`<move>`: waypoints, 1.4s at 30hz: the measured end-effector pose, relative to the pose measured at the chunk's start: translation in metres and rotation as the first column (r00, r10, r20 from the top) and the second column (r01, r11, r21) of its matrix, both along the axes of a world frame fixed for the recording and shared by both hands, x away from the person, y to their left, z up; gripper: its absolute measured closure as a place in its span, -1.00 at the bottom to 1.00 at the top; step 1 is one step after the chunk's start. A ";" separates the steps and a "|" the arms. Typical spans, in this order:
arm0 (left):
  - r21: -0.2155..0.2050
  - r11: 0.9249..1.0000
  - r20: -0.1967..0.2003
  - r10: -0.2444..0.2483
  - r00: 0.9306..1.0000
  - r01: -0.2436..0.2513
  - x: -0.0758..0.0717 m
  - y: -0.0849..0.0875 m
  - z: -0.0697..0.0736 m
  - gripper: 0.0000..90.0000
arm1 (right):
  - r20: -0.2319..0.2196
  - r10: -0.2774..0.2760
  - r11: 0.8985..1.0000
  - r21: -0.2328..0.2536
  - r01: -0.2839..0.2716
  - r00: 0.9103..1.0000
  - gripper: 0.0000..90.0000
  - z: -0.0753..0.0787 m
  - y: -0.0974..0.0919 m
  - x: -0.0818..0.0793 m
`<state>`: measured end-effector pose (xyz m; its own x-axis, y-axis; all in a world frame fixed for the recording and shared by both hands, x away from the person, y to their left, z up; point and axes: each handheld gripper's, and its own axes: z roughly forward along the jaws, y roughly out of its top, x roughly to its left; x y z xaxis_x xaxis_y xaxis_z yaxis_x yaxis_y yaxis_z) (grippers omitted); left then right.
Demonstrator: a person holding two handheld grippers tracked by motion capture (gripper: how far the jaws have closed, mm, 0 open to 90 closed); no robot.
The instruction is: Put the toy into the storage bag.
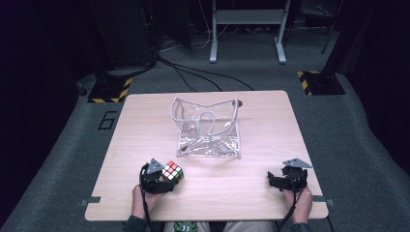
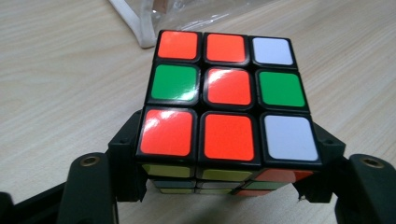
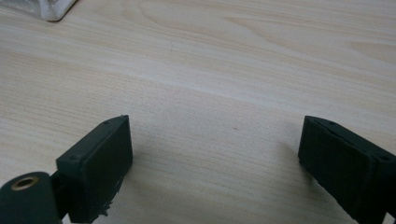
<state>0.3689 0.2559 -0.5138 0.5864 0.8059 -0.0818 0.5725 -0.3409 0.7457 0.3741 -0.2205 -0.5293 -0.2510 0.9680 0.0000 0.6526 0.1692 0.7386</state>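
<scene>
Clear plastic: one pouch (image 1: pixel 208 129); one puzzle cube (image 2: pixel 227 98) pinched by left tongs (image 2: pixel 224 182); right tongs (image 3: pixel 215 168) spread.

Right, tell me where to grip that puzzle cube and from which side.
Grip the puzzle cube by its two opposite flat side faces, coming in level from the person's side. It sits square on the table, and the left gripper already brackets those faces.

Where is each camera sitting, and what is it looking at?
High view: above the person's side, looking forward and down at the table, clear bag, both hands and grippers.
Left gripper view: rides the left gripper; its jaws flank the Rubik's cube.
Right gripper view: rides the right gripper; open jaws over bare wood.
Shared: cube in high and left gripper views.
</scene>
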 end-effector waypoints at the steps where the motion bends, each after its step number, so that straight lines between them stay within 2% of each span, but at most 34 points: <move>1: -0.002 1.000 0.000 0.003 1.000 -0.003 0.000 0.000 0.000 -0.25 | 0.000 0.000 1.000 0.000 0.000 1.000 -0.80 0.000 0.000 0.000; 11: 0.001 1.000 0.008 0.004 1.000 -0.004 -0.001 0.002 0.004 -0.25 | 0.000 0.001 1.000 0.000 -0.001 1.000 -0.80 0.000 0.000 0.000; 12: -0.012 1.000 0.010 0.015 1.000 -0.015 -0.002 0.002 0.005 -0.25 | 0.000 0.001 1.000 -0.001 -0.001 1.000 -0.80 0.000 0.000 0.000; 20: -0.026 0.999 0.022 0.026 0.999 -0.026 -0.003 0.005 0.014 -0.25 | 0.000 0.001 1.000 -0.001 -0.001 1.000 -0.80 0.000 0.000 0.000; 42: -0.012 1.000 0.068 0.025 0.997 -0.024 0.004 0.005 0.037 -0.25 | 0.000 0.002 1.000 0.000 -0.002 1.000 -0.79 0.000 0.000 0.000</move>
